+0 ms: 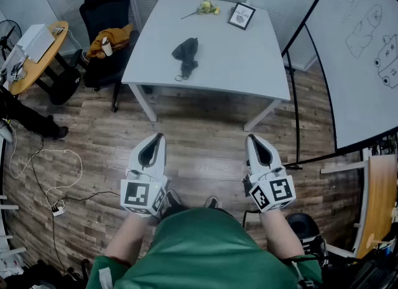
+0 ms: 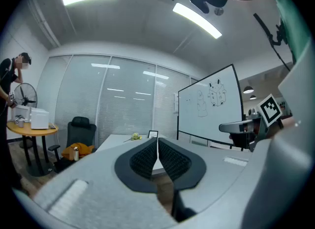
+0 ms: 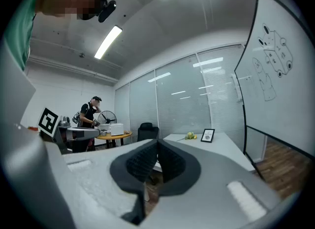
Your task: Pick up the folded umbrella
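A folded dark grey umbrella (image 1: 186, 56) lies on the white table (image 1: 249, 64), near its middle-left, strap end toward me. My left gripper (image 1: 157, 138) is held level over the wooden floor, well short of the table, jaws shut with nothing between them. My right gripper (image 1: 253, 138) sits beside it at the same height, also shut and empty. In the left gripper view the closed pads (image 2: 147, 157) hide the umbrella; the right gripper view's pads (image 3: 170, 162) hide it too.
A yellow flower (image 1: 207, 8) and a framed picture (image 1: 242, 15) rest at the table's far edge. A black office chair (image 1: 107, 17) with an orange cloth stands left. A whiteboard (image 1: 364, 45) stands right, a round wooden table (image 1: 34, 55) far left. Cables (image 1: 59, 182) trail across the floor.
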The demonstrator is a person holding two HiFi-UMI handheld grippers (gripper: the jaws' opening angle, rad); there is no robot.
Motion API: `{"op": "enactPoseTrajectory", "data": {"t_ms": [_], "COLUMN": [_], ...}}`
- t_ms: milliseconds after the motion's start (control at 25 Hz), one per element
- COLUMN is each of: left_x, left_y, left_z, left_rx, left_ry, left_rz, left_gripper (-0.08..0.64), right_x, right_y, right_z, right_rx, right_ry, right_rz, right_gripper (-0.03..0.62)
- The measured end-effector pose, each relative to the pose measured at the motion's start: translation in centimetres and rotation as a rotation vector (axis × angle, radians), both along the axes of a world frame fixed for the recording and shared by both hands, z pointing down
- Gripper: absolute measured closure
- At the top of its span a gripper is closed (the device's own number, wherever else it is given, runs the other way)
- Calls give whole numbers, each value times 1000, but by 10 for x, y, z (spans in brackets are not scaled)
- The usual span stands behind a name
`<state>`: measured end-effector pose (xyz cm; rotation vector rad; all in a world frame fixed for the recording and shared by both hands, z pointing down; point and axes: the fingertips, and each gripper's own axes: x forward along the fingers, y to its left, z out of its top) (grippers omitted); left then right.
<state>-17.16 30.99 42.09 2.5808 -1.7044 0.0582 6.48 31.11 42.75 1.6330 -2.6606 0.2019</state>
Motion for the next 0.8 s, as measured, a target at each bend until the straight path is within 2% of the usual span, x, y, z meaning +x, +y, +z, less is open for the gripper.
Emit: {"op": "enactPoseTrajectory", "data": {"t_ms": [160, 280, 520, 800], "left_x": [53, 75, 92, 92], "left_y": [7, 15, 24, 31], "left_z": [-1, 5, 2, 0], "left_rx": [-9, -33, -33, -30], "left_ry": [-8, -17, -27, -32], "left_rz": [21, 21, -35, -120], "left_gripper": [543, 543, 545, 543], "right_x": [43, 67, 97, 112], "right_y": [8, 14, 19, 14], "right_z": [4, 7, 11, 5], "right_rx": [8, 4, 10, 48], "right_ry": [-13, -32, -69, -42], "right_rz": [-8, -6, -29, -85], "right_gripper": [591, 591, 591, 589]}}
